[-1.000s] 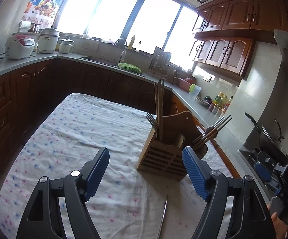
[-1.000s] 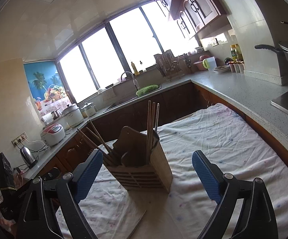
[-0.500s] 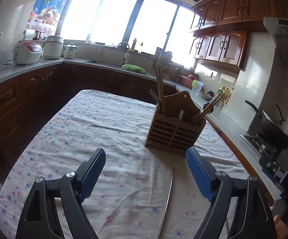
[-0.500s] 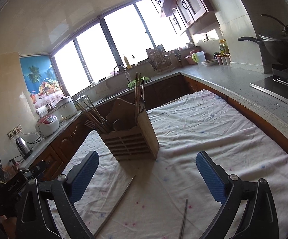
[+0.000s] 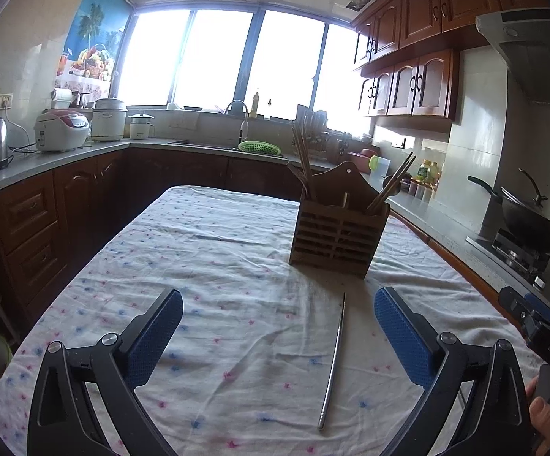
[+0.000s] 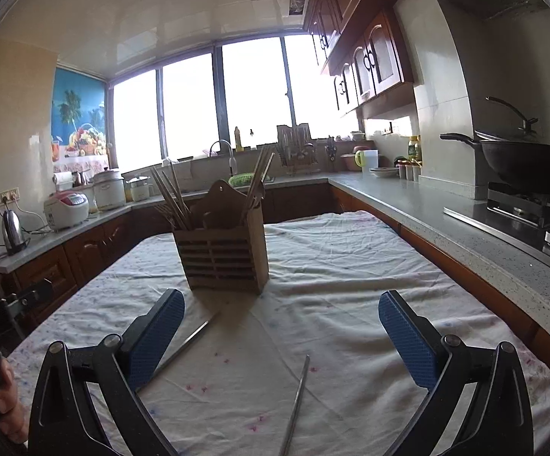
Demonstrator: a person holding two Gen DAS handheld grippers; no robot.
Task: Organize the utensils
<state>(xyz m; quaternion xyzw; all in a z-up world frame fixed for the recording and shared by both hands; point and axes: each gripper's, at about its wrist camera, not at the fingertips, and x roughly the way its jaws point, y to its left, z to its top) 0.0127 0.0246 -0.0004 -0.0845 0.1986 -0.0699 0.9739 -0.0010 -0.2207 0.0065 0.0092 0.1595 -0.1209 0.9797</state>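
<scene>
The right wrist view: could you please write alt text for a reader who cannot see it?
The right gripper, its blue-padded jaws opening with nothing between them, hangs over a table with a speckled white cloth where two loose metal chopsticks lie. Behind them stands a slatted wooden utensil holder filled with chopsticks, in a kitchen with bright windows.

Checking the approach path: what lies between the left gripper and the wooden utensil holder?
In the left wrist view, one metal chopstick lies on the tablecloth between the left gripper, its jaws opening, and the holder.
</scene>
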